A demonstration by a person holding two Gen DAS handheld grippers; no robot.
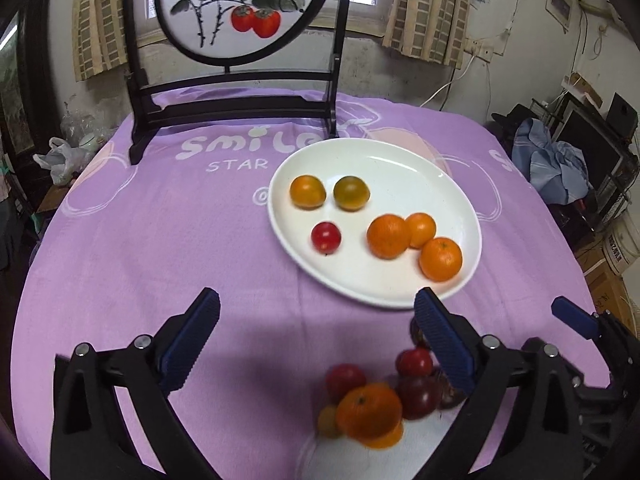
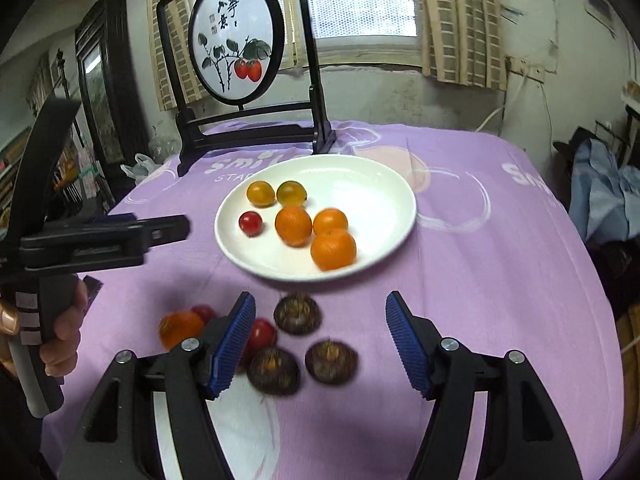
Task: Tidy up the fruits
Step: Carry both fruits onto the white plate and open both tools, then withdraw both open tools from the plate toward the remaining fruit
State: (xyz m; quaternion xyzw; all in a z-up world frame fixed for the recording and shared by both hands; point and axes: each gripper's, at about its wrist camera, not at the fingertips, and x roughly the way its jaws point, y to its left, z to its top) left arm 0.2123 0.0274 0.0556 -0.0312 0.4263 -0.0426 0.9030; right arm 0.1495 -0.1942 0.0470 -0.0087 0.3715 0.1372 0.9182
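A white plate [image 1: 400, 168] [image 2: 372, 184] on the purple tablecloth holds three oranges [image 1: 388, 236] [image 2: 333, 249], a red tomato [image 1: 326, 237] [image 2: 250, 223] and two yellow-green tomatoes [image 1: 351, 193] [image 2: 291, 193]. Loose fruit lies on the cloth in front of the plate: an orange [image 1: 368, 410] [image 2: 181, 328], red tomatoes [image 1: 345, 378] [image 2: 261, 334] and three dark purple fruits [image 2: 297, 313]. My left gripper [image 1: 316, 312] is open and empty above the loose fruit. My right gripper [image 2: 320, 312] is open and empty over the dark fruits. The left gripper's body also shows in the right wrist view [image 2: 100, 236].
A dark wooden stand with a round painted screen [image 1: 240, 8] [image 2: 236, 40] stands at the table's far edge. A plastic bag [image 1: 60, 156] lies off the table's left. Clothes and boxes [image 1: 552, 160] are at the right, by the table's edge.
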